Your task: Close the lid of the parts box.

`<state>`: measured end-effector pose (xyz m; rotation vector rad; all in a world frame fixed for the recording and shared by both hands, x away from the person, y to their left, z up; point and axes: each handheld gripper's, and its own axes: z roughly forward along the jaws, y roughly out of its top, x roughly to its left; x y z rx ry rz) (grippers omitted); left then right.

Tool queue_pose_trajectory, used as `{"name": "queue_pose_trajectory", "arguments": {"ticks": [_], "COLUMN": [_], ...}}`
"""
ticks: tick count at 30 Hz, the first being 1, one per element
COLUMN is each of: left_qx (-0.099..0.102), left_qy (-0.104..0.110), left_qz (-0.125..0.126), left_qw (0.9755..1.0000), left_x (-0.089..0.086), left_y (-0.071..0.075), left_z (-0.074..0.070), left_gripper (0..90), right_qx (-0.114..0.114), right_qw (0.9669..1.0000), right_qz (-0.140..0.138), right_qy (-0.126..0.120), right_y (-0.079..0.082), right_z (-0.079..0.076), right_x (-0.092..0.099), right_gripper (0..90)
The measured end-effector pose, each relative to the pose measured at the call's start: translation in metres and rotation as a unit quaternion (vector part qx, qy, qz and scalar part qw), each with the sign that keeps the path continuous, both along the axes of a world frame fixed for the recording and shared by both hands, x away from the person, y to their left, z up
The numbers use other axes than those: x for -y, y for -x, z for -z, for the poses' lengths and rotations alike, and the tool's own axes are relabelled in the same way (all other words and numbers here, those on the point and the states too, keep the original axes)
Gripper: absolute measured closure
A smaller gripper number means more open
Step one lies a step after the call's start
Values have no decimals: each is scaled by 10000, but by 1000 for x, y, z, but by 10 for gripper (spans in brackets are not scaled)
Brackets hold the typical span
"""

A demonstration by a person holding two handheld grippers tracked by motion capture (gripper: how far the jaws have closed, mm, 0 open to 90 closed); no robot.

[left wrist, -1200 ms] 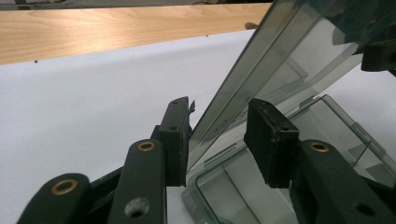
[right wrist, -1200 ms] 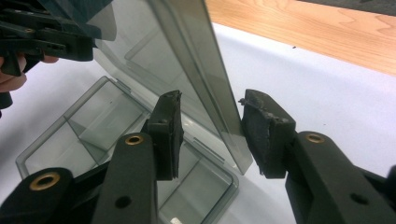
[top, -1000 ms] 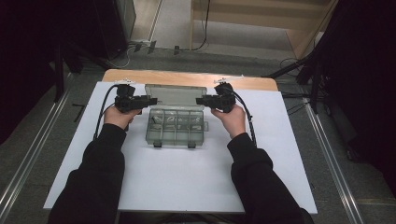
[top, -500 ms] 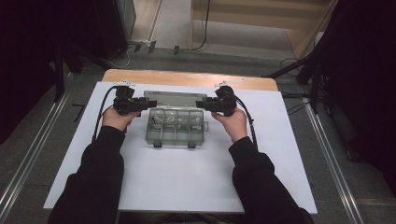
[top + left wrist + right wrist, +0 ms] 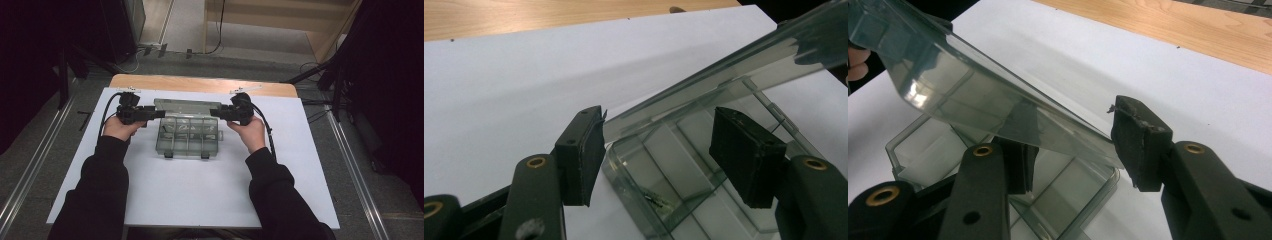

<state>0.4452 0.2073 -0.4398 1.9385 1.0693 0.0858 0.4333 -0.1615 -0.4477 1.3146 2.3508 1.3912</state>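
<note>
Two grippers work a clear plastic compartment box (image 5: 187,137) that sits near the middle of a white sheet (image 5: 200,200) on the table (image 5: 200,84), its lid (image 5: 186,106) hinged along the 12 o'clock edge and raised. Judging by that tilt, the step in hand is swinging the lid open, or letting it go once it is up.

At 9 o'clock of the box the left gripper (image 5: 159,114) reaches toward the lid's end; its jaws have just been opening. The left gripper view shows them wide, one pad (image 5: 583,155) outside the box wall and the other (image 5: 746,155) over a compartment, with the box corner and lid edge (image 5: 704,85) between them and neither pad pressing.

At 3 o'clock the right gripper (image 5: 216,113) meets the lid's other end. Its own view has the jaws about half spread, the lid's edge (image 5: 1013,100) passing between them: one pad (image 5: 1018,167) sits under the panel, the other (image 5: 1138,145) stands at the lid's rim with a sliver of space, so whether it grips I cannot tell.

Next, by my reading, the lid must be carried past upright and laid back toward 12 o'clock, which calls for the right side to support it as the left has freed its hold.

From above come the layout and both hands (image 5: 120,129); pad gaps and a small dark object (image 5: 655,201) in one compartment show from the grippers' own cameras.
</note>
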Motion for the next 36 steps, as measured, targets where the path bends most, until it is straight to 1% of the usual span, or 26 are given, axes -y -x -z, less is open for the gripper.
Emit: {"name": "queue_pose_trajectory", "arguments": {"ticks": [4, 7, 9, 11, 13, 14, 16, 17, 18, 20, 22, 23, 24, 26, 30, 33, 36], "left_qx": [-147, -185, -296, -324, -303, -264, -102, -13, -13, -98, -92, -50, -66, 36, 62, 56, 122], "left_qy": [36, 15, 45, 5, -16, -27, -71, -41, 14, 32, 23, -8, 40, -47, -109, -104, -138], "left_qz": [-95, -88, -149, -220, -248, -274, -375, -405, -415, -372, -349, -344, -323, -289, -225, -201, -194], "left_qw": [9998, 9998, 9994, 9992, 9992, 9993, 9992, 9992, 9991, 9993, 9993, 9994, 9994, 9996, 9997, 9997, 9996], "left_x": [-7, -12, -16, -20, -23, -24, -24, -24, -25, -23, -20, -18, -17, -13, -12, -10, -7], "left_y": [1, 3, 5, 7, 9, 10, 10, 9, 8, 6, 3, 2, 1, 0, -5, -6, -7], "left_z": [-2, -4, -7, -10, -13, -14, -16, -17, -17, -18, -20, -21, -22, -26, -32, -33, -34], "left_gripper": [342, 342, 361, 424, 522, 583, 627, 667, 706, 833, 885, 891, 892, 894, 900, 900, 900], "right_qx": [-1, 2, 16, 24, 13, 12, 21, 17, 23, 40, 30, 32, 26, 28, -18, -62, -46], "right_qw": [10000, 10000, 10000, 10000, 10000, 10000, 10000, 10000, 10000, 10000, 10000, 10000, 10000, 10000, 10000, 10000, 10000], "right_qz": [-6, -10, -24, -18, -12, -9, -15, -11, -14, -24, -26, -26, -20, -11, -8, -4, 27], "right_qy": [-14, -26, -30, -37, -45, -52, -40, -41, -41, -37, -27, -25, -27, -24, -6, 8, 31], "right_y": [1, 1, 1, 1, 1, 1, 1, 2, 2, 2, 3, 3, 3, 3, 3, 3, 3], "right_z": [0, 0, 0, 1, 1, 1, 1, 1, 1, 1, 1, 1, 1, 1, 3, 5, 6], "right_x": [0, 1, 1, 1, 1, 1, 1, 1, 1, 1, 1, 1, 1, 1, 3, 4, 3], "right_gripper": [546, 545, 544, 544, 542, 543, 542, 542, 540, 536, 534, 534, 534, 534, 544, 545, 545]}}
